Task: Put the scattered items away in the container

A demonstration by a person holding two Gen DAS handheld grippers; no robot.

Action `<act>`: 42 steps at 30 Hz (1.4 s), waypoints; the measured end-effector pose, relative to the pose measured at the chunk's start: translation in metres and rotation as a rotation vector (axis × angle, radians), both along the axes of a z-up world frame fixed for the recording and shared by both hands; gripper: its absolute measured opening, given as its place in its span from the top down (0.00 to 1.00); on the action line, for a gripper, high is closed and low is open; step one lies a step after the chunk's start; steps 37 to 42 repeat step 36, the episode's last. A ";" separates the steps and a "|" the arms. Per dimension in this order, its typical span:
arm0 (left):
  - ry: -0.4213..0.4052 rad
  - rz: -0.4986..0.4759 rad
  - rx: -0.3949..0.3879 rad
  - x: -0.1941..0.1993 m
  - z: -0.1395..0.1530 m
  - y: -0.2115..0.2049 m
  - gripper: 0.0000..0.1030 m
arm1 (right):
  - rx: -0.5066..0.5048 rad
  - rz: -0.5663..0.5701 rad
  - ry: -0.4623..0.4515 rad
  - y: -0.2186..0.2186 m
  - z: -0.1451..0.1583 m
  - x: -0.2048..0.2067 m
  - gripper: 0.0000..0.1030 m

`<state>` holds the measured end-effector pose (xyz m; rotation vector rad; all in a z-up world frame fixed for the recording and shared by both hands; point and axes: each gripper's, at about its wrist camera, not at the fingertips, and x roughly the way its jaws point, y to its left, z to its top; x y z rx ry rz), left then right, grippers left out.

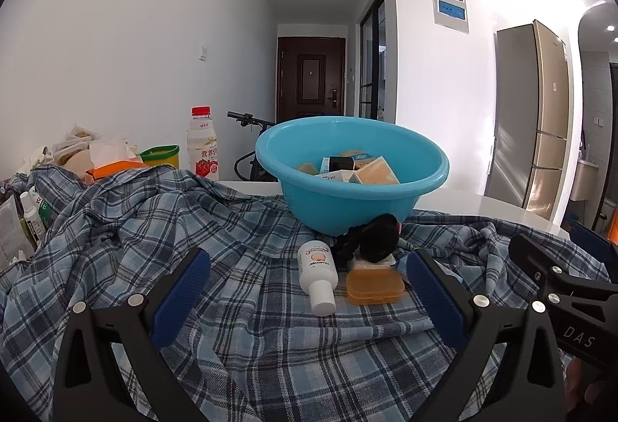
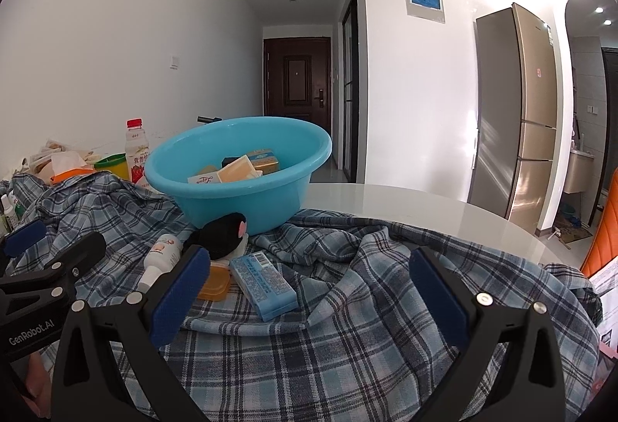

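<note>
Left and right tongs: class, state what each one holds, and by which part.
Nothing is held. The left tongs and right tongs both stand open and empty above the plaid cloth.

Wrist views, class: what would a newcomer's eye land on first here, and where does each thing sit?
First, the bright blue basin at centre on the plaid cloth, already holding several small boxes. Just in front of it lie a white bottle on its side, an orange case, a black plush toy and a light blue box.

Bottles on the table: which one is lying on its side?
The small white bottle beside the orange box lies flat, cap toward the camera; the red-capped drink bottle stands upright.
</note>
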<state>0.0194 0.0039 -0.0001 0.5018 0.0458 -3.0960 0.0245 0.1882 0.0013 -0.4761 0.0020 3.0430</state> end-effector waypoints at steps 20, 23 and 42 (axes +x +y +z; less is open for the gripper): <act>-0.006 0.001 0.003 -0.002 -0.001 -0.001 0.00 | 0.000 -0.002 0.001 0.001 0.000 0.000 0.00; -0.003 -0.001 0.001 -0.002 0.000 -0.001 0.00 | 0.000 -0.002 0.001 0.001 0.000 0.000 0.00; -0.007 0.000 0.003 -0.002 0.000 -0.002 0.00 | 0.000 -0.001 0.001 0.001 0.000 0.000 0.00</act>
